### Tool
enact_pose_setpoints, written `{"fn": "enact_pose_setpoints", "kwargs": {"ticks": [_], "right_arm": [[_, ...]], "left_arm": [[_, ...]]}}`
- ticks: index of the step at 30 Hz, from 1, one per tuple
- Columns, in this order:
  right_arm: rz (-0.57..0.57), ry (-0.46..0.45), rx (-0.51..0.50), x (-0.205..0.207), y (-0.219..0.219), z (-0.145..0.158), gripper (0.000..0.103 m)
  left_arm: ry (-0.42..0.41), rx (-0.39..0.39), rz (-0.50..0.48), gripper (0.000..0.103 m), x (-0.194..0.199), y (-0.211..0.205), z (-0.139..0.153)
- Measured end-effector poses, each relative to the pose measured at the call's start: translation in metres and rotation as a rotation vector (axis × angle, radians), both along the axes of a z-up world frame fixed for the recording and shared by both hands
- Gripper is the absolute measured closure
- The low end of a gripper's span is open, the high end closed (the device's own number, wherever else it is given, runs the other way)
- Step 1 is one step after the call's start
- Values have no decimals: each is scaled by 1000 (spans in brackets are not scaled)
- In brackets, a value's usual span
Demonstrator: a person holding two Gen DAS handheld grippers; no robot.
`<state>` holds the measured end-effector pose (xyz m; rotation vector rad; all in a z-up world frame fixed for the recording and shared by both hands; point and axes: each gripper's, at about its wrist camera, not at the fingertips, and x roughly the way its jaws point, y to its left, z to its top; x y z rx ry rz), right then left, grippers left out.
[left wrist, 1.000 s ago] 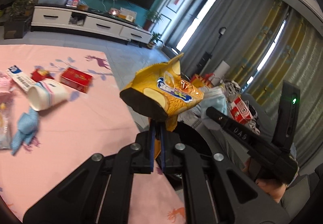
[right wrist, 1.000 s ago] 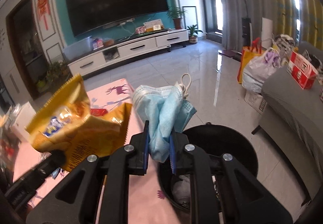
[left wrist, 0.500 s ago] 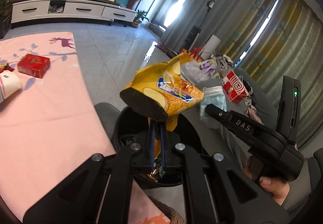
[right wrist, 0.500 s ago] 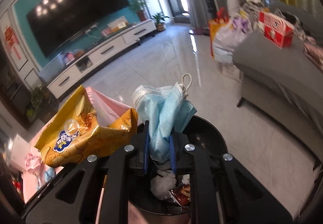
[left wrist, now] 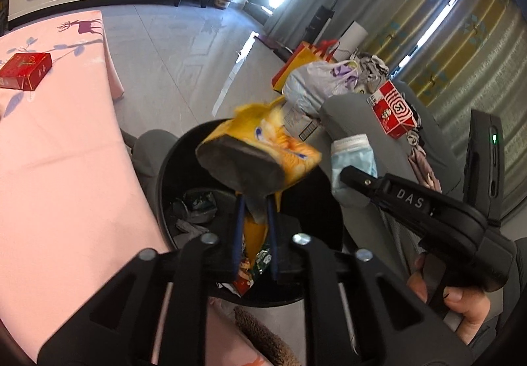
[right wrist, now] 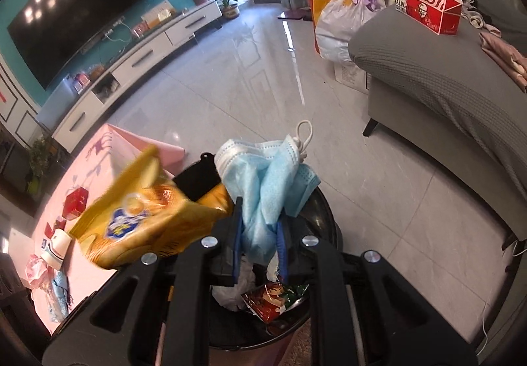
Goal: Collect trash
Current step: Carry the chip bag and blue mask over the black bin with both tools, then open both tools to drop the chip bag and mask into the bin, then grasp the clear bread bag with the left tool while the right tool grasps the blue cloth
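Left tongs [left wrist: 253, 217] parting around blurred chip bag [left wrist: 260, 148]; right tongs [right wrist: 260, 234] pinch mask [right wrist: 266, 181]

Yellow chip bag [left wrist: 263, 148], pale blue mask [right wrist: 263, 188], black bin [left wrist: 164, 188], pink deer-print tablecloth [left wrist: 59, 148], red box [left wrist: 24, 69]

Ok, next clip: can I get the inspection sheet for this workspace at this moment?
Surface: pink-clothed table, black bin beside its edge.
Job's things: yellow chip bag, blurred, over the bin; blue face mask over it too; wrappers already inside.
Clutter: red box and paper cup on the table.
Claws: left claw has just been opening, the bag's tail loose between its pads; right claw pinches the mask.
Cables: white leads under the TV.
Surroundings: grey sofa bearing a red carton; tiled floor.
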<state>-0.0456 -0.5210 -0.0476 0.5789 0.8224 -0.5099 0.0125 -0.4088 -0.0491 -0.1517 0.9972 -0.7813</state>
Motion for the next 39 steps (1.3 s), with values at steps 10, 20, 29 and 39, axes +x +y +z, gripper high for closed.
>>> {"fn": "enact_pose_setpoints", "kwargs": {"ticks": [10, 20, 29, 39], "right_arm": [[18, -50, -38, 0, 11, 18, 28], [106, -89, -86, 16, 46, 36, 17], [260, -134, -90, 45, 99, 48, 16], [445, -170, -30, 86, 186, 44, 16]], "left_arm": [[-52, -19, 55, 25, -1, 31, 23], [-142, 25, 233, 4, 4, 119, 50], [-156, 102, 518, 3, 17, 251, 62], [-56, 124, 721, 3, 18, 395, 26]]}}
